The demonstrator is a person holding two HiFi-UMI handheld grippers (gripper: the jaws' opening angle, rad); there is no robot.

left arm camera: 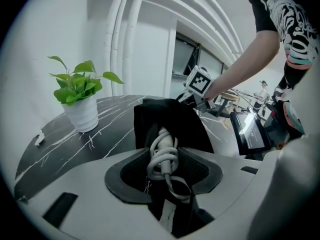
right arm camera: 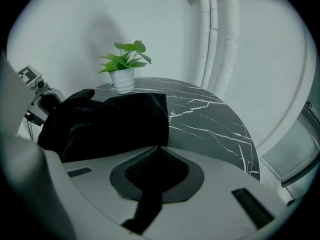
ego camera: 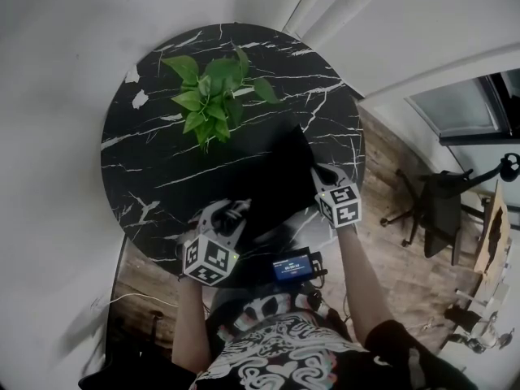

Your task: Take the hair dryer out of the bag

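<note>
At the bag [left arm camera: 165,115] mouth, cord [left arm camera: 161,144] first
Left gripper [left arm camera: 164,160] clamps springy cord, right gripper [right arm camera: 156,156] pinches floppy bag; I'd grab the stiff dryer body.

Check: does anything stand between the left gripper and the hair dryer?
Only the black bag, which hides the dryer's body. The left gripper grips a white coiled cord, likely the dryer's, at the bag's mouth.

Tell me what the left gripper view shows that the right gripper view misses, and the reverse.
Left only: a white cord gripped in the left hand-held gripper, and a lit screen. Right only: the right hand-held gripper shut on the edge of the black bag. Both: bag, plant, marble table.
</note>
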